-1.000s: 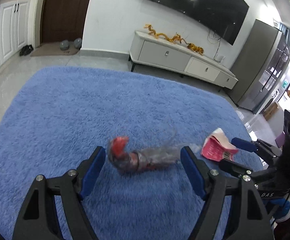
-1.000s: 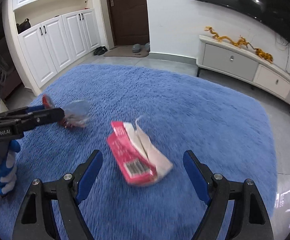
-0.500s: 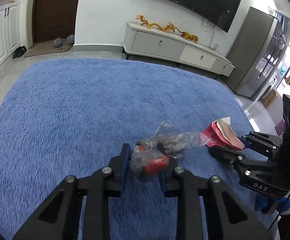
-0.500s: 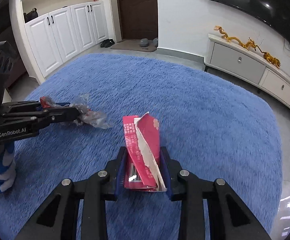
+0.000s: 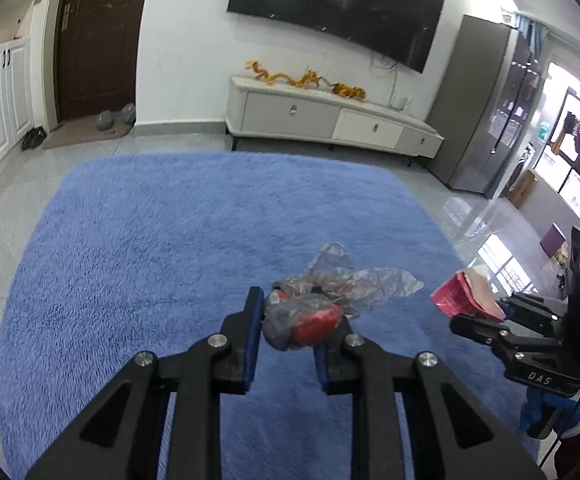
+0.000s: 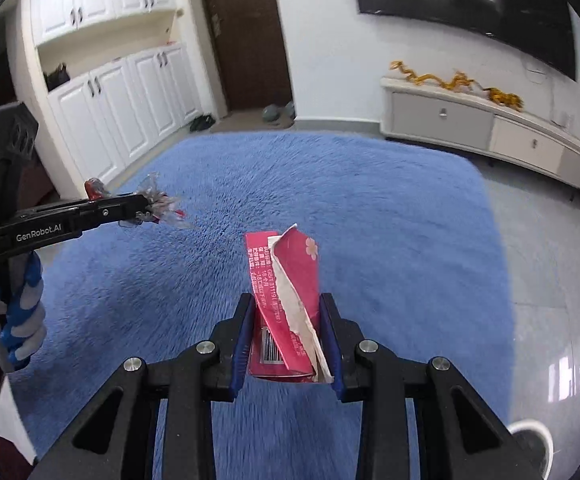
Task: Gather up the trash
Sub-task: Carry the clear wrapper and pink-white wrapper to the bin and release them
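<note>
A crumpled clear plastic wrapper with red inside [image 5: 309, 316] is pinched between the blue pads of my left gripper [image 5: 290, 324], which is shut on it and holds it above the blue rug [image 5: 170, 240]. The loose end of the plastic sticks out past the fingertips. My right gripper [image 6: 288, 332] is shut on a torn red paper packet [image 6: 286, 280], held upright off the rug. Each gripper shows in the other's view: the right gripper [image 5: 485, 320] at the right with the red packet [image 5: 457, 292], the left gripper [image 6: 130, 208] at the left with the wrapper [image 6: 158, 200].
The blue shag rug [image 6: 369, 220] covers the floor below. A low white TV cabinet [image 5: 329, 120] stands along the far wall under a wall TV [image 5: 337, 12]. White cupboards [image 6: 122, 96] and a dark door [image 6: 246, 32] lie to the left. A white round object [image 6: 529, 436] sits at the lower right.
Both grippers closed on their pieces, the left on the plastic wrapper and the right on the red packet, then lifted them off the rug and drew back.
</note>
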A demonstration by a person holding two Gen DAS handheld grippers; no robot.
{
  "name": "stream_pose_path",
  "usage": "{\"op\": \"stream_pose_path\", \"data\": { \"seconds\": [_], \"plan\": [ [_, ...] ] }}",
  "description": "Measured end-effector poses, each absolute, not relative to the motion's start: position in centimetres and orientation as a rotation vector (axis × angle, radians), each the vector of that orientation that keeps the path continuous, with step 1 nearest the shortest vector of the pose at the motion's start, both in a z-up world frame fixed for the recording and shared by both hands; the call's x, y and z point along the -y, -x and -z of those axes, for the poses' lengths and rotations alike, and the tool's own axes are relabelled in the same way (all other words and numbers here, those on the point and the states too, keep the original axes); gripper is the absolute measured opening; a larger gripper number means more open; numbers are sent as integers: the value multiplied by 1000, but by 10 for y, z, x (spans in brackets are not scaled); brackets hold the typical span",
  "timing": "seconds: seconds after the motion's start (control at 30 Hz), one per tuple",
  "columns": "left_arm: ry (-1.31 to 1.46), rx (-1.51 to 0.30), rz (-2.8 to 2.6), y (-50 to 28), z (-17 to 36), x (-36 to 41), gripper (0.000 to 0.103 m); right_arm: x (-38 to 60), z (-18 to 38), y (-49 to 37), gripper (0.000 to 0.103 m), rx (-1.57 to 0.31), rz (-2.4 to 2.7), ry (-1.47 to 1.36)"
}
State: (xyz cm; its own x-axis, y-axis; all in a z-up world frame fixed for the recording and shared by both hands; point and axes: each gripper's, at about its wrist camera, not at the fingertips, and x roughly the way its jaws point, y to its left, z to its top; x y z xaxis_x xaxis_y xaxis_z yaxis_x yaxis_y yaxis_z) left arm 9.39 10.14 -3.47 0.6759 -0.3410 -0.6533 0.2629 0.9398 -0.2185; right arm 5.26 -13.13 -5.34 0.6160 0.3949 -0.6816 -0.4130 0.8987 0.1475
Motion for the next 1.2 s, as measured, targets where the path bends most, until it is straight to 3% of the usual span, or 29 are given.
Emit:
{"op": "stream_pose_path", "data": {
  "seconds": [0.23,0.53,0.97,1.2],
  "plan": [
    [80,-697,426,-58,-4,-58,21,198,19,13,30,-684,-344,-29],
    [-58,-707,638,-38,-21,75,21,315,25,73,30,-653,-102,-136],
    [-272,-887,914,-28,38,304,23,450,122,94,30,-771,148,-406],
    [-291,-1002,978,-41,86,375,25,490,179,89,32,-855,219,-513]
  ]
}}
